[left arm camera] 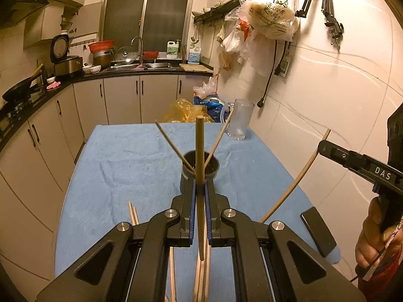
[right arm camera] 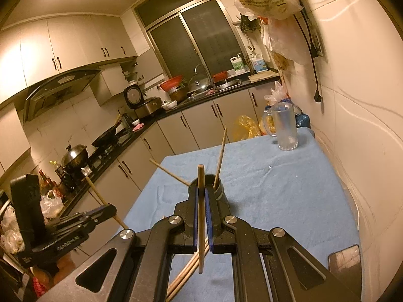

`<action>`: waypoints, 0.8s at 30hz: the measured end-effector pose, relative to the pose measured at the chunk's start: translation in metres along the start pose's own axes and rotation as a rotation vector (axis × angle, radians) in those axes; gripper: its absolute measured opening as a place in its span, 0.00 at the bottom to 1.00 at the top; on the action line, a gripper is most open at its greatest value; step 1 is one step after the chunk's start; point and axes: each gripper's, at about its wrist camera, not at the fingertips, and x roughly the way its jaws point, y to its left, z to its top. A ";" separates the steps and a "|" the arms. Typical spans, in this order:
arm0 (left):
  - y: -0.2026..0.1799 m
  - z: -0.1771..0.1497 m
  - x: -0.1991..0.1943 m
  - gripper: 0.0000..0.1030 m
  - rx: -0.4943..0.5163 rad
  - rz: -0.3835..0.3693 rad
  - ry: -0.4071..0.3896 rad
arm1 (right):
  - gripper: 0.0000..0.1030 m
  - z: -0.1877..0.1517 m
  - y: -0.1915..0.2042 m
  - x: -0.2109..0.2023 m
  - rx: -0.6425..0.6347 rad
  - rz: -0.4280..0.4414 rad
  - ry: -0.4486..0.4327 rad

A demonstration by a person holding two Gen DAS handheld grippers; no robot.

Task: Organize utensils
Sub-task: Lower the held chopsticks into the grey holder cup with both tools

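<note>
Left wrist view: we are gripping one wooden chopstick (left arm camera: 200,156) upright with our left gripper (left arm camera: 200,188), its fingers (left arm camera: 190,201) clamped together on the stick. Just beyond the tips, a dark round holder (left arm camera: 200,173) is standing on the blue-cloth bench (left arm camera: 126,166), with two chopsticks (left arm camera: 173,146) leaning outward in it. More loose chopsticks (left arm camera: 133,214) are lying on the cloth beneath us. A clear glass mug (left arm camera: 240,119) is sitting at the far right corner, a black phone (left arm camera: 318,234) near the right edge. Our right gripper (left arm camera: 325,146) is pinching a second chopstick (left arm camera: 297,176) at the right.

Right wrist view: we are holding another chopstick (right arm camera: 201,214) with our right gripper (right arm camera: 201,193), fingers (right arm camera: 209,209) closed on it, just before the holder (right arm camera: 219,191). Our left gripper (right arm camera: 105,210) is showing at the left, clamped on its stick (right arm camera: 97,193).
</note>
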 end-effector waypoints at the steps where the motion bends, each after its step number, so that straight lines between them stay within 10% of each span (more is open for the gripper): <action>1: 0.000 0.004 0.002 0.06 -0.002 0.001 0.000 | 0.06 0.003 -0.001 0.001 0.000 0.001 -0.002; 24: 0.012 0.132 0.078 0.06 -0.072 0.024 -0.104 | 0.06 0.108 -0.017 0.065 0.067 0.000 -0.091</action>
